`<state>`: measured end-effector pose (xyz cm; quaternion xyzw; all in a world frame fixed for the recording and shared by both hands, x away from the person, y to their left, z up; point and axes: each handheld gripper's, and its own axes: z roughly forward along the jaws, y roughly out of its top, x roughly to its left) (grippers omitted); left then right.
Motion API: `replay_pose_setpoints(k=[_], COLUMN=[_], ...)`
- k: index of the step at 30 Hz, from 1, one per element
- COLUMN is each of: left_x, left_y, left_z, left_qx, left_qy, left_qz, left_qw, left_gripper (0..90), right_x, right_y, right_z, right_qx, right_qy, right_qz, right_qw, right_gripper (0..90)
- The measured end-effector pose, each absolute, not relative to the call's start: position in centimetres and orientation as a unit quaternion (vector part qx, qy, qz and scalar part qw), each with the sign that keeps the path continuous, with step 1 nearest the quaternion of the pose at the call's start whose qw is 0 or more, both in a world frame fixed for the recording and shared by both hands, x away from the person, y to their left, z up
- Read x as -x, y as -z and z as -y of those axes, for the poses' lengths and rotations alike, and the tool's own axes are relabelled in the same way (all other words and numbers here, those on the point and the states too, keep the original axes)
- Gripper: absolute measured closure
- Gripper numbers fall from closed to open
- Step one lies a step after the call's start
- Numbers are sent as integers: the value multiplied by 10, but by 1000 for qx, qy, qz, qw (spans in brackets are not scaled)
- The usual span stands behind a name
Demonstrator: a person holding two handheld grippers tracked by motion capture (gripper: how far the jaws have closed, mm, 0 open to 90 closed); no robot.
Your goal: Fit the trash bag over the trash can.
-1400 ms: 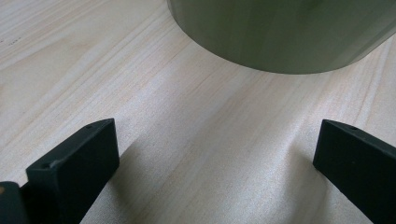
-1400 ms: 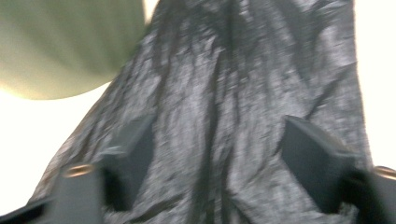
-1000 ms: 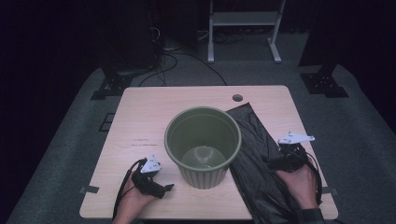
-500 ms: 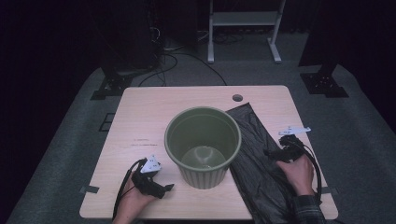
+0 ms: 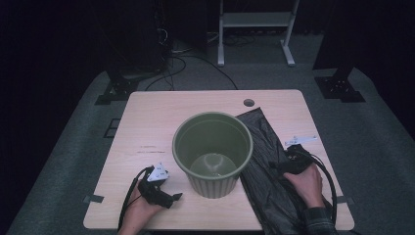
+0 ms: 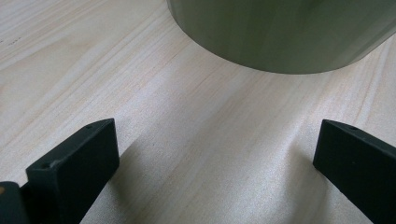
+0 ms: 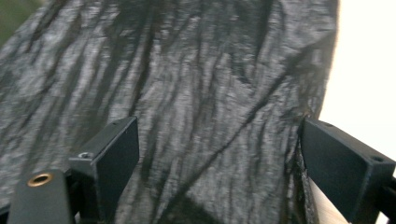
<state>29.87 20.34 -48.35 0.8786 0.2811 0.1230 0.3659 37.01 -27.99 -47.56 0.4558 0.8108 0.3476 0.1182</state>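
While the left hand waits, the scene reads as follows.

Change: the right hand-held gripper (image 5: 289, 157) has come down from above onto the black plastic bag (image 5: 274, 171) and shifted a little toward the bench's right edge; a second ago it hung higher over the same spot.

Meaning: I judge the work in hand to be lining the bin with this bag, and the drop looks like the approach to a first pinch of the plastic. Nothing is lifted yet.

Right hand-held gripper: jaws wide apart, straddling crinkled bag film, as the right gripper view (image 7: 219, 154) shows; the pads do not press on it.

Left hand-held gripper: resting on the bench (image 5: 147, 122) near its front left corner (image 5: 166, 197), jaws apart with bare wood between them (image 6: 215, 158), pointing at the bin's base. It has kept still.

Bag: lying flat and wrinkled along the right half of the bench, from near the cable hole (image 5: 249, 103) at the back edge to the front edge, where it hangs over. Its left side touches or tucks against the bin.

Bin: a round green waste bin (image 5: 213, 152), upright at the middle of the bench.

Bin contents: none; the bare bottom shows with a faint sheen.

Risk: thin film may slip from the pads or drag the light bin sideways.
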Motion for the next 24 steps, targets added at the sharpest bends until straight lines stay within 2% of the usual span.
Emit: replay_pose_setpoints(k=[11,24], left_x=[-299,-298], left_y=[483,483], left_z=[-203,-204], left_qx=[-879,-879], left_qy=[-123,-123], left_qz=[-280,-279], left_qw=[366,366], left_gripper=[0,0], right_x=[-365,-368], right_y=[472,476], right_z=[252,224], right_qx=[-424,-404], right_qy=[-382,-380], right_qz=[-816,-828], right_qw=[89,83], right_gripper=[119,117])
